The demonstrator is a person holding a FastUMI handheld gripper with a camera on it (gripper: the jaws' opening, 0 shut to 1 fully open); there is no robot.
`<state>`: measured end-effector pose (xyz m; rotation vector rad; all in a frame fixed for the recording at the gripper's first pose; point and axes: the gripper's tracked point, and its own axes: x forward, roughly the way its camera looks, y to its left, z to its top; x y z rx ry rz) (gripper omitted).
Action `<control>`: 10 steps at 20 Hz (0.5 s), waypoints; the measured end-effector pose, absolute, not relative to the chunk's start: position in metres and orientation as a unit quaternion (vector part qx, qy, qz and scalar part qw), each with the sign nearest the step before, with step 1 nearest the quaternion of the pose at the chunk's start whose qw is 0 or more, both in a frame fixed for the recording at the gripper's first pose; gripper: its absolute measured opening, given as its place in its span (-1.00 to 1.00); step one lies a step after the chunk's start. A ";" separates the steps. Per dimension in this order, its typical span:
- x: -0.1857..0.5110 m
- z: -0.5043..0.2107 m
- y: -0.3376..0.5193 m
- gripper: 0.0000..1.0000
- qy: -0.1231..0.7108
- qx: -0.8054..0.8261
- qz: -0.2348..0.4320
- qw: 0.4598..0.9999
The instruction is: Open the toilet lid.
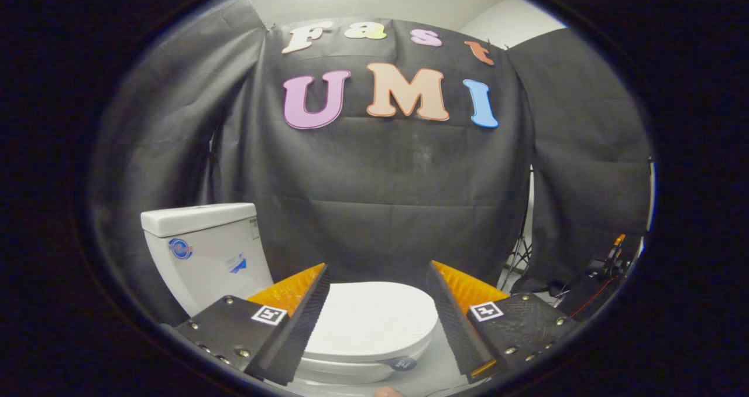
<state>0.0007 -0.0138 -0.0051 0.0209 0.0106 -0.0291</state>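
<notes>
The toilet lid, low in the middle of the frame, is plain white, with a small dark tag at its front rim. The tank at the lower left is the same glossy white and carries a round blue sticker and a smaller blue-and-white one. The tool spreads wide apart over the lid, touching nothing, each side bearing a black-and-white square marker.

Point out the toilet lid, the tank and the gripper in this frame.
toilet lid (pixel 374 321): gripper view, on its closed top, between the fingers.
tank (pixel 205 256): gripper view, on its front wall.
gripper (pixel 377 274): gripper view, midway between the open fingertips.
</notes>
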 end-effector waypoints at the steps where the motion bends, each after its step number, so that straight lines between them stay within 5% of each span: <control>1: 0.001 -0.007 -0.015 0.96 0.007 0.010 -0.017 1.000; 10: 0.011 -0.025 -0.048 0.96 0.031 0.016 -0.035 0.999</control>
